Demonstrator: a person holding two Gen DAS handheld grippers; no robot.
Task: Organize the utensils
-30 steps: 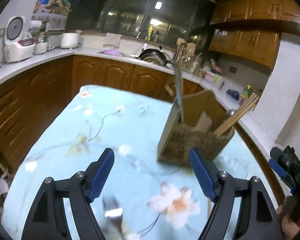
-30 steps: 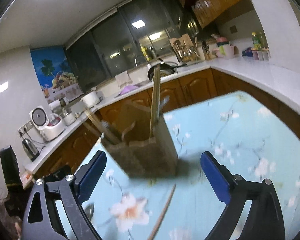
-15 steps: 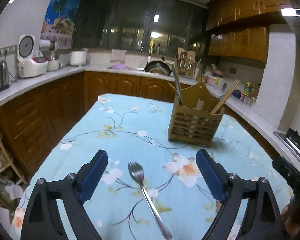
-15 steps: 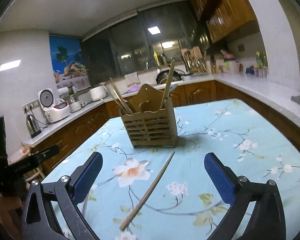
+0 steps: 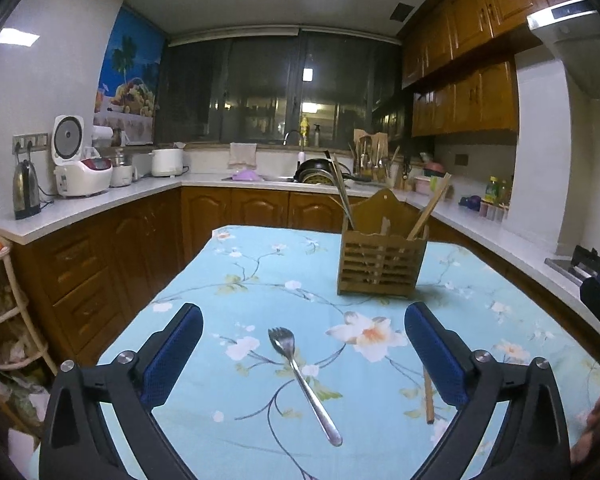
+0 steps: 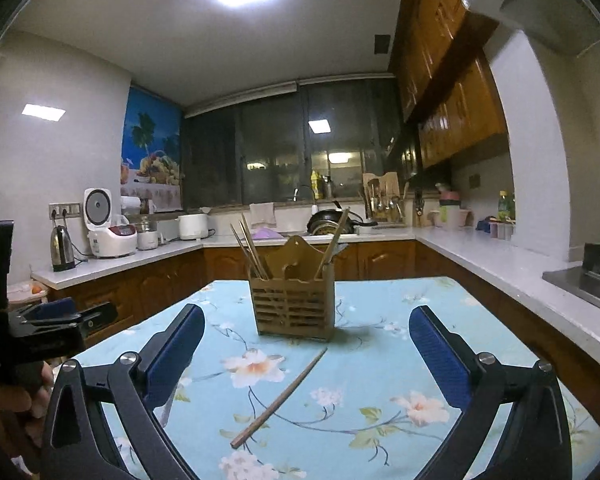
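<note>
A wooden utensil holder [image 5: 380, 264] stands upright on the floral blue table [image 5: 260, 280], with chopsticks and a metal handle sticking out of it. A metal fork [image 5: 300, 376] lies on the cloth in front of my left gripper [image 5: 304, 344]. Its jaws are opening, with nothing between them. A single wooden chopstick [image 5: 428, 396] lies by its right finger. In the right wrist view the same chopstick [image 6: 280, 398] lies slanted before the holder [image 6: 294, 308]. My right gripper [image 6: 306, 348] is open and empty. The left gripper [image 6: 48, 320] shows at that view's left edge.
White counters wrap the room on three sides. A kettle [image 5: 26, 190] and a rice cooker [image 5: 82, 168] stand at the left. A sink with a dark pan [image 5: 316, 170] is at the back. A stove [image 6: 596, 276] sits on the right counter.
Both grippers have drawn back from the holder, which now looks smaller and farther off. The fork and the loose chopstick have come fully into view. The left jaws have widened.
</note>
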